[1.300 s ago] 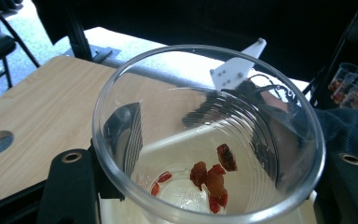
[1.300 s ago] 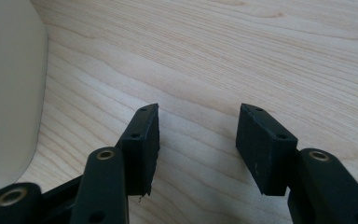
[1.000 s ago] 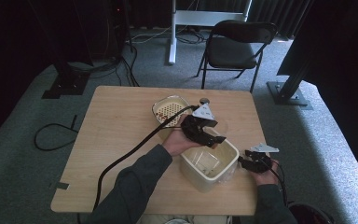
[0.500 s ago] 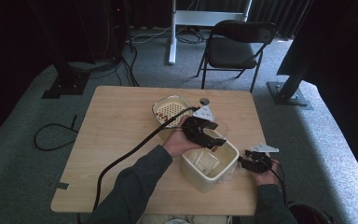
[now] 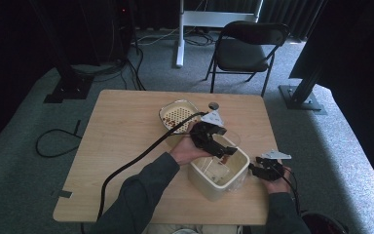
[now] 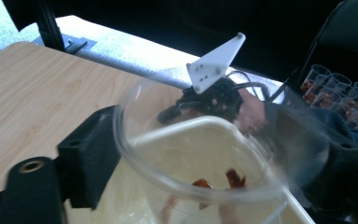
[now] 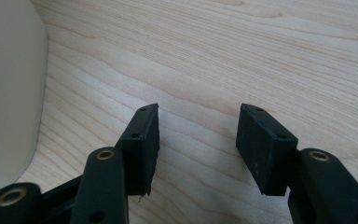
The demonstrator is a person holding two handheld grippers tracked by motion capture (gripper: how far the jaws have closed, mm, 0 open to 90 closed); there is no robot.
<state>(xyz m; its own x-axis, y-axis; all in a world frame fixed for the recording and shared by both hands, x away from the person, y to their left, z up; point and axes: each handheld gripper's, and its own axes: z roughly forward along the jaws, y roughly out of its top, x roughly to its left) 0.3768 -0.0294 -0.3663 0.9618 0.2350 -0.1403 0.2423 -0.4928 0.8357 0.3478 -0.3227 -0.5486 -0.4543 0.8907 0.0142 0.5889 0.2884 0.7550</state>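
My left gripper (image 5: pixel 220 147) is shut on a clear plastic cup (image 6: pixel 191 154) and holds it tipped over a cream square bin (image 5: pixel 209 185). A few reddish-brown pieces (image 6: pixel 233 178) lie at the cup's low side, above the bin's rim (image 6: pixel 200 126). My right gripper (image 7: pixel 198 140) stands open with nothing between its jaws, low over the wooden table (image 7: pixel 242 46), just right of the bin's wall (image 7: pixel 9 93). The high view shows that gripper (image 5: pixel 259 169) close beside the bin, near the table's right front corner.
A cream perforated basket (image 5: pixel 177 115) lies behind the bin, and a small dark round thing (image 5: pixel 214 105) sits farther back. Several clear cups (image 6: pixel 340 91) with brown contents stand off to the right. A folding chair (image 5: pixel 246 51) stands beyond the table.
Almost nothing differs. The left gripper stays over the bin with the tipped cup, which looks blurred. The right gripper has not moved.
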